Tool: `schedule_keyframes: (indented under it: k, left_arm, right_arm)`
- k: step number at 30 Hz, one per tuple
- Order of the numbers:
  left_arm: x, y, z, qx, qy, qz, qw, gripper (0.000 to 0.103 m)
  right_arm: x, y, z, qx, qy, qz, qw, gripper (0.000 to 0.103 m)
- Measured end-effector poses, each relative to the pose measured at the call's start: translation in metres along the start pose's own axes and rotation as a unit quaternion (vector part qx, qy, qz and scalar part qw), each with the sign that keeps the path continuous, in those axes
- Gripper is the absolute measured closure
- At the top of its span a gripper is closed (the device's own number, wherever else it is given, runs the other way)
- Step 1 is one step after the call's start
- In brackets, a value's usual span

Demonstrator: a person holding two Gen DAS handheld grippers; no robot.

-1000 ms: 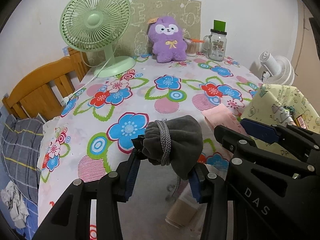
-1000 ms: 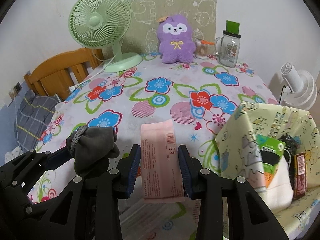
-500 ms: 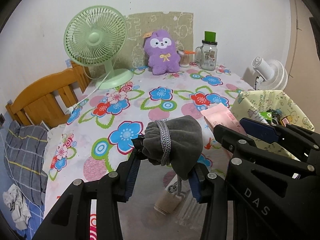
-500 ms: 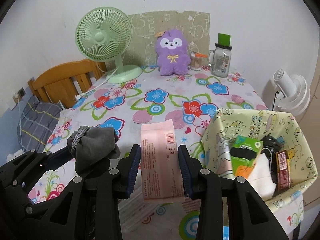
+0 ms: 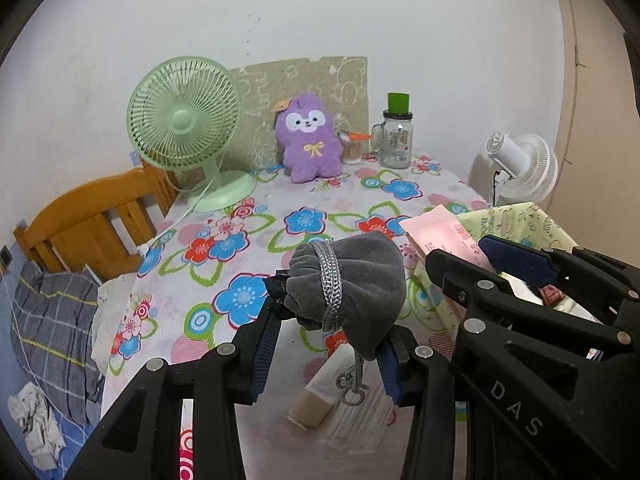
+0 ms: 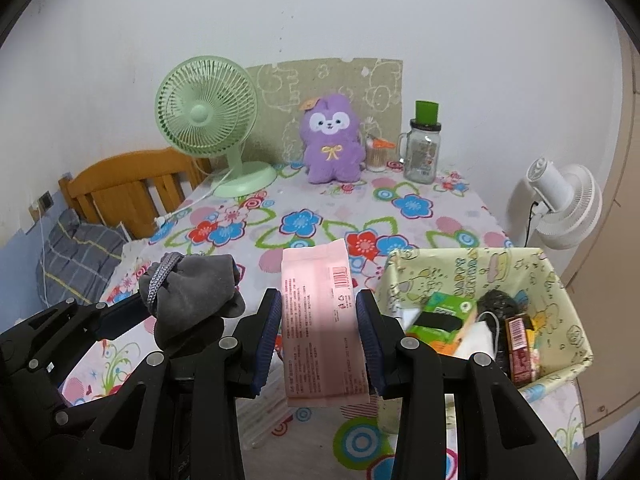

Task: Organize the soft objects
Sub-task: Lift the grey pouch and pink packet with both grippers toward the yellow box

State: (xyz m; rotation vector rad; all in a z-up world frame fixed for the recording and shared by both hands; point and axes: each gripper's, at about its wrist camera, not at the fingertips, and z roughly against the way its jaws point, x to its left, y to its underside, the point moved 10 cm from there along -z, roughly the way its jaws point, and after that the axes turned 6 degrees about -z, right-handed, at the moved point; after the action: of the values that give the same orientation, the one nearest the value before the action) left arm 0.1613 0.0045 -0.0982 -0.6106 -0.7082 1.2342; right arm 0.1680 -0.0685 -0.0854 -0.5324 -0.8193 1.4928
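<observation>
Grey velvet gives the drawstring pouch (image 5: 352, 280) its soft, matte look, and the left gripper (image 5: 328, 344) has its 2 blue-padded fingers (image 5: 266, 340) closed partway onto it, pinching the bunched fabric from both sides. The pouch bulges out above the pads, a braided silver-grey cord (image 5: 330, 284) wraps its gathered neck, and the loose knotted end of that cord hangs below the fingers. Held this way, clear of the flowered tablecloth (image 5: 240, 248), it looks ready to be carried rather than set down. A cream tube (image 5: 320, 392) lies on the cloth beneath the fingers.

To the right, the right gripper (image 6: 318, 336) grips a flat pink packet (image 6: 320, 320) between its 2 blue pads (image 6: 266, 336), closed about as far as the packet's width allows. The packet stands upright, its upper part with a barcode rising past the fingertips and its lower edge dropping behind them. It looks thin and pliable, printed with small text.

Just right of these fingers sits a pale yellow fabric basket (image 6: 472, 264) with cartoon prints, already holding a green pack (image 6: 444, 314), something white, a dark item and a red-labelled bar. Both soft things are probably lifted side by side so they can go into that basket, which is the nearer target for the packet than for the pouch.
</observation>
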Motion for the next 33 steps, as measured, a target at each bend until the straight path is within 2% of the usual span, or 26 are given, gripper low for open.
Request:
schedule_keyframes:
  k: [18, 33]
  left_arm:
    - [-0.041, -0.036, 0.025, -0.038, 0.02, -0.028, 0.9987, 0.057]
    - [-0.087, -0.054, 0.007, -0.038, 0.047, -0.056, 0.9967, 0.057]
  right_arm:
    - [-0.04, -0.025, 0.041, -0.035, 0.021, -0.01, 0.999, 0.061]
    - [-0.091, -0.03, 0.04, -0.036, 0.052, -0.028, 0.998, 0.061]
